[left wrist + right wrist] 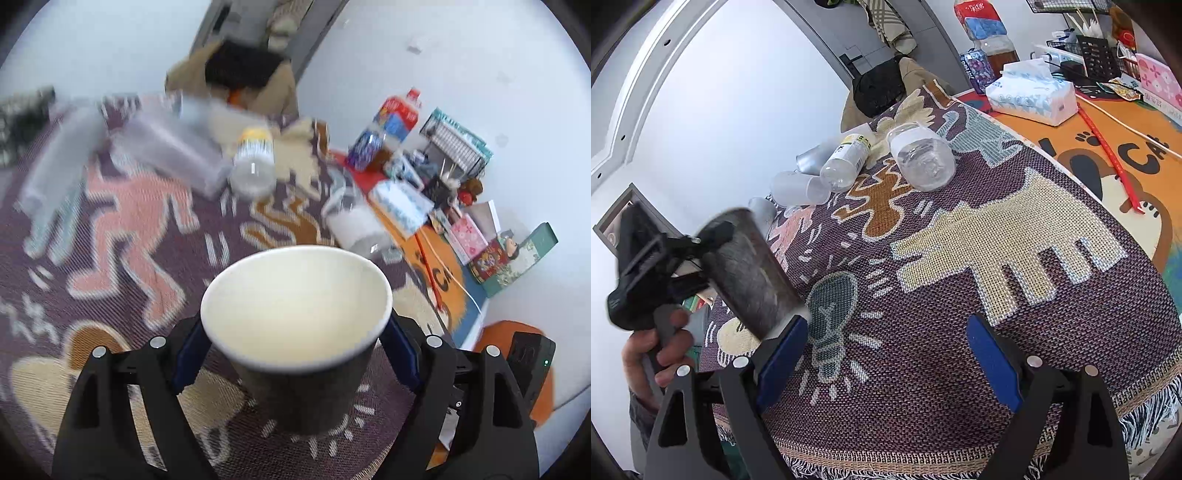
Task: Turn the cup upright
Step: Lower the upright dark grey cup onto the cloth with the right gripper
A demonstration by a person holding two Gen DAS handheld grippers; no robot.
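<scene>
While the left gripper [295,354] pinches the dark cup [295,332], base hidden | right gripper [886,369] spread, empty | background blurry

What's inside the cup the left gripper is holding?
The cup, clamped in the left gripper, shows only bare cream wall inside. Its bottom is washed out, so small contents cannot be ruled out.
</scene>
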